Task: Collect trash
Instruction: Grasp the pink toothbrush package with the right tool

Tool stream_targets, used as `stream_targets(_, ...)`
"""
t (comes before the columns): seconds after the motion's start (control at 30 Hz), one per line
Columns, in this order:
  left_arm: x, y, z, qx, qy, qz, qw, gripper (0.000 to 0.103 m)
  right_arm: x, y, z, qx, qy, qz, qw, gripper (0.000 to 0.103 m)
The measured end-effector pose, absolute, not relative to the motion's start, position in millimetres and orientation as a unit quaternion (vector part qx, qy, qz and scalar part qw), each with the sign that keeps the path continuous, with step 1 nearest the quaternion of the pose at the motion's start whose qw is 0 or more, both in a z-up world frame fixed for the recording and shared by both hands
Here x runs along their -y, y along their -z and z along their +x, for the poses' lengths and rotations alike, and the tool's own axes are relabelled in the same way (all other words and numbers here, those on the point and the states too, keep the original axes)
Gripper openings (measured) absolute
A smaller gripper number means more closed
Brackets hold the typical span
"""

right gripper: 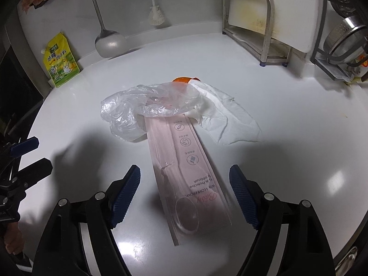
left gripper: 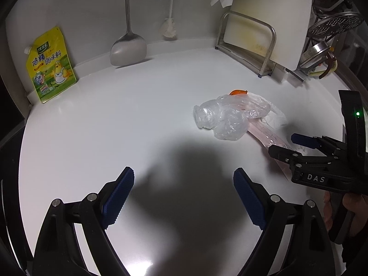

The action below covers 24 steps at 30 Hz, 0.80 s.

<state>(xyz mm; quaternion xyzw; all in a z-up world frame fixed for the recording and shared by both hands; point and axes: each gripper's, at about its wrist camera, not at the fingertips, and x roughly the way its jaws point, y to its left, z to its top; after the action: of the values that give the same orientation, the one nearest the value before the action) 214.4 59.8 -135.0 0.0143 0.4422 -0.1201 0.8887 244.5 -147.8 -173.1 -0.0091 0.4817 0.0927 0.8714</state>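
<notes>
A pile of trash lies on the white counter [right gripper: 299, 119]. It holds a crumpled clear plastic bag [right gripper: 147, 110], a long pink toothbrush package [right gripper: 191, 174], a white tissue [right gripper: 227, 119] and an orange scrap [right gripper: 184, 79] behind. My right gripper [right gripper: 185, 193] is open, its jaws on either side of the package's near end, low over the counter. My left gripper [left gripper: 184, 197] is open and empty over bare counter, short of the bag [left gripper: 227, 117]. The right gripper [left gripper: 285, 145] also shows in the left wrist view, over the package [left gripper: 262, 133].
A yellow seasoning pouch [left gripper: 51, 66] leans on the back wall at left. A metal spatula [left gripper: 127, 46] and a bottle brush [left gripper: 170, 23] hang there. A cutting board in a steel rack [left gripper: 257, 36] and a dish rack with strainers [left gripper: 331, 30] stand at right.
</notes>
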Motion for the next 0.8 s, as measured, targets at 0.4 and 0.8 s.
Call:
stream_targets(0.4,-68.5,136.8,220.6,-0.448,0.111,0.009,0.887,0.086,141.8,189.3,261.0,-0.489,-0.074,-0.037,0.868,0.076)
stream_targets(0.8,-66.6,136.2,217.6,-0.448,0.110,0.005,0.887,0.086,129.2,188.9,260.9,-0.482,-0.102,-0.055,0.869,0.056)
